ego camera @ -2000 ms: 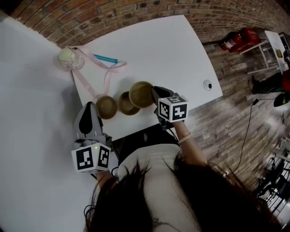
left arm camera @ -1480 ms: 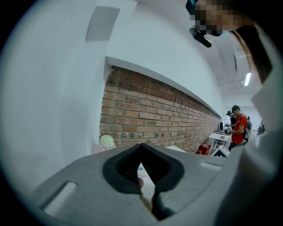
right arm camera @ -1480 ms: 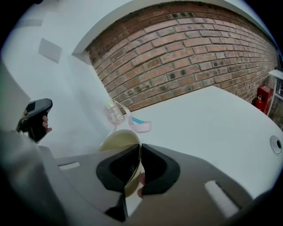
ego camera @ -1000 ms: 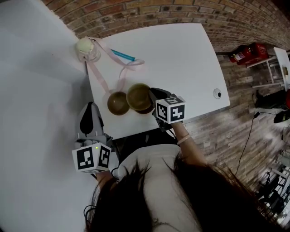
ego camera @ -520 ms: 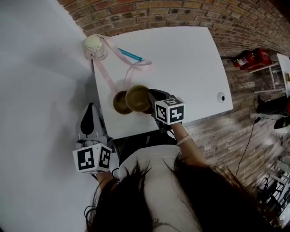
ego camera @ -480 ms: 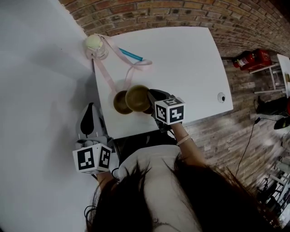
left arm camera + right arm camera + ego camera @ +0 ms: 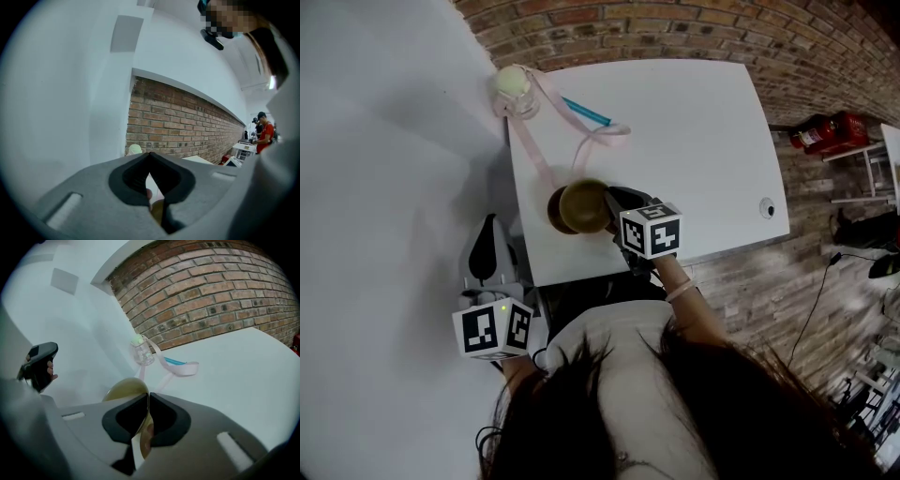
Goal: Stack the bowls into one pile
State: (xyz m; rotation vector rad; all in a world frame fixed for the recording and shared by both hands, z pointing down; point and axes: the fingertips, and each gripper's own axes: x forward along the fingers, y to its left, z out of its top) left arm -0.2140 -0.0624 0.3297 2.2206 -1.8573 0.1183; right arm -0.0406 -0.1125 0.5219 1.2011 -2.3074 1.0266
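In the head view a tan bowl (image 7: 583, 206) hangs just above the white table (image 7: 694, 141), with my right gripper (image 7: 609, 208) shut on its right rim. It overlaps a second brown bowl (image 7: 553, 208) on the table just to its left. I cannot tell whether more bowls sit beneath the held one. The right gripper view shows the jaws closed on the thin rim of the bowl (image 7: 123, 389). My left gripper (image 7: 487, 225) hovers off the table's left edge, shut and empty. A sliver of a bowl (image 7: 157, 211) shows below the left gripper (image 7: 150, 157).
A glass jar (image 7: 514, 86) with a pale lid stands at the table's far left corner, trailing a pink ribbon (image 7: 600, 136) toward the bowls. A blue stick (image 7: 586, 111) lies beside the ribbon. A small round object (image 7: 766, 208) sits near the right edge. A brick wall lies beyond.
The right gripper has carried its bowl leftward, over the middle bowl and now partly over the left one. The left gripper has stayed in place, shut.
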